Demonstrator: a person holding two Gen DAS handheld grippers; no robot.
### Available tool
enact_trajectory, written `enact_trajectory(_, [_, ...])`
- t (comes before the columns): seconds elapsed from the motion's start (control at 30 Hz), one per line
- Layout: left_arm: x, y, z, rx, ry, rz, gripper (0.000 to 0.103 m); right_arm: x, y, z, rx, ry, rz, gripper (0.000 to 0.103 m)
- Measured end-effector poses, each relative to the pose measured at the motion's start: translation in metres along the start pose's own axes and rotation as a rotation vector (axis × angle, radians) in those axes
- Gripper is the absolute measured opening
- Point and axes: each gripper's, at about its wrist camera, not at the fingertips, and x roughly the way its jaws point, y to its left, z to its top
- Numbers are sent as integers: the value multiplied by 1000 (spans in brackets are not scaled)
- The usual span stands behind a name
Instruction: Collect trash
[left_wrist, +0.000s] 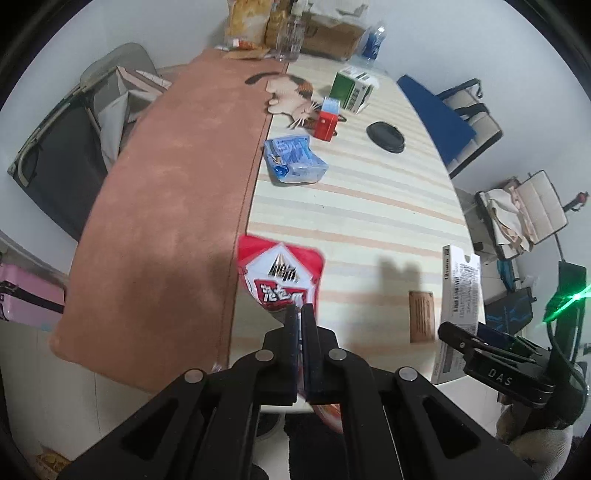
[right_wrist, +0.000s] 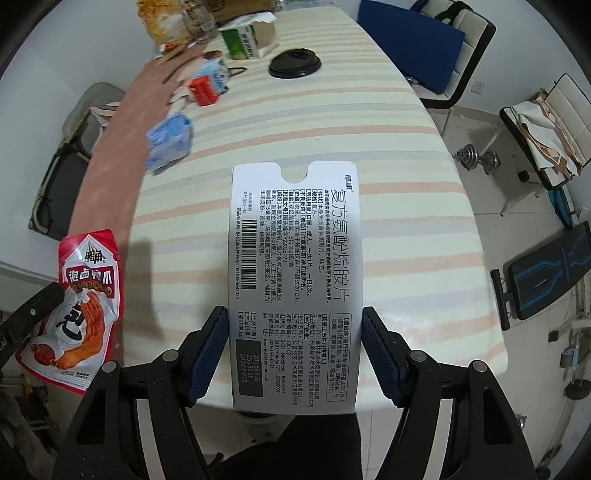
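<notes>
My left gripper (left_wrist: 302, 314) is shut on a red and white snack wrapper (left_wrist: 280, 275), which hangs lifted over the near edge of the striped table. The same wrapper (right_wrist: 86, 306) shows at the left of the right wrist view, pinched by the left gripper's black finger (right_wrist: 35, 308). My right gripper (right_wrist: 295, 325) is shut on a flat grey medicine box (right_wrist: 295, 280) with printed text and a barcode; both blue pads press its long sides. That box (left_wrist: 460, 295) also appears at the right of the left wrist view, above the table.
On the striped table (left_wrist: 369, 206) lie a blue tissue pack (left_wrist: 295, 158), a red box (left_wrist: 325, 124), a green and white carton (left_wrist: 351, 90), a black lid (left_wrist: 385, 136) and a small brown card (left_wrist: 421, 315). A brown cloth (left_wrist: 173, 206) covers the table's left half. Chairs stand around.
</notes>
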Motion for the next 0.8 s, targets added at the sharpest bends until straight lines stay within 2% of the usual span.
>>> enact_trajectory(0.13, [-27,16,-32,36,-21,-41,0,-16,17,-44,7,-22,4,73])
enact_trajectory(0.27, [-30,42,-80,64,15,-76,0,-19,26,-115,42,-3,-1,73])
enact_trajectory(0.33, [-22,56,-103,67,50,-67,1,-14,27,-142,67,21,-11,73])
enact_trajectory(0.43, [-8,74,-113,47,99,-32,2,-3,27,-174,134,80,-4,73])
enact_trajectory(0.5, [-4,85,-108,18,90,4,5,-1,31,-173,137,68,-21,73])
enact_trajectory(0.6, [9,104,-85,-28,48,49,5,2,36,-146,137,24,-47,73])
enact_trajectory(0.73, [51,134,-53,-89,76,99,6,25,42,-83,87,-8,-99,73])
enact_trajectory(0.8, [71,145,-43,-88,95,133,6,41,44,-52,61,-5,-119,73])
